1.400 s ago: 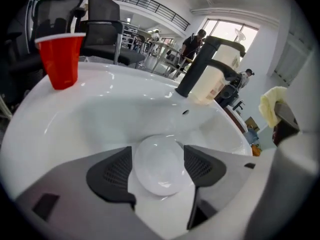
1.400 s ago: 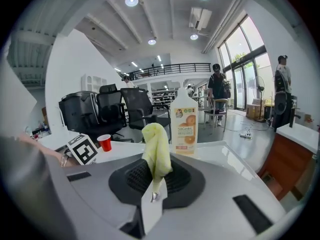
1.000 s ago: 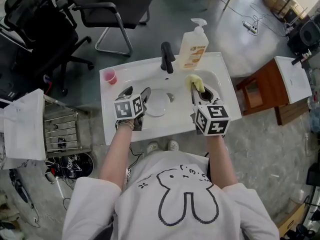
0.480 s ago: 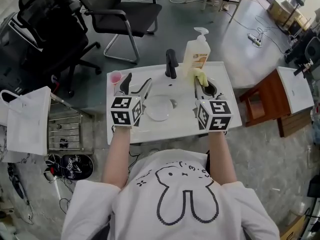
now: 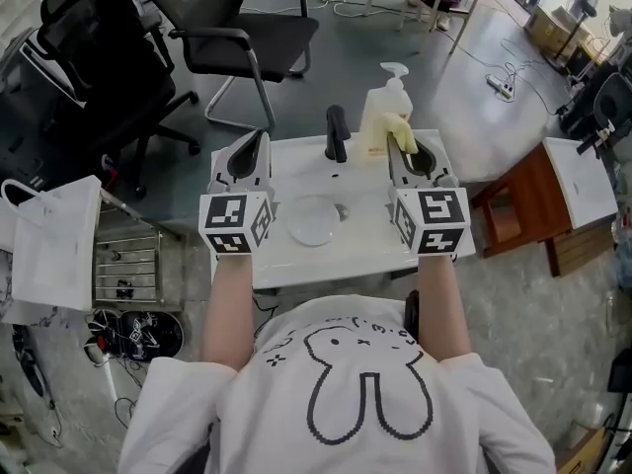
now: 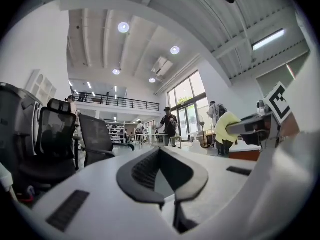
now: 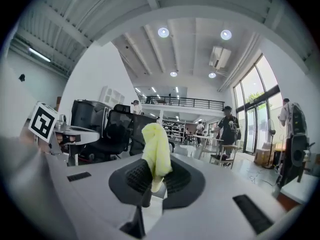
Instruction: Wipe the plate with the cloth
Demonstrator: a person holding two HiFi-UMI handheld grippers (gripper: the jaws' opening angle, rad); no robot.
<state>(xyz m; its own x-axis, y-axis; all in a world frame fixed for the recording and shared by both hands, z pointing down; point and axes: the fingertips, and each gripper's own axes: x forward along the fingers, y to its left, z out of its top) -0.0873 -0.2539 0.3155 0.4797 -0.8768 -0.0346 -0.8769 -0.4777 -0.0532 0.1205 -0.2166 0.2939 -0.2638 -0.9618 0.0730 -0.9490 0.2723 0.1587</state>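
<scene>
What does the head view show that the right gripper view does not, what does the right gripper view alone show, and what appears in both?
Head view only: the plate lying in the white sink, the black faucet and the soap bottle behind it.
Right gripper view only: ceiling lights, a balcony railing and a person standing near the windows.
Both: the right gripper closed on the yellow cloth, the left gripper, and black office chairs.

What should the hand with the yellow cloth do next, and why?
Probably lower the right gripper toward the plate, tipping it downward. Its jaws pinch the yellow cloth, but it points level, out at the room, so the cloth touches nothing, while the plate lies below in the sink.
</scene>
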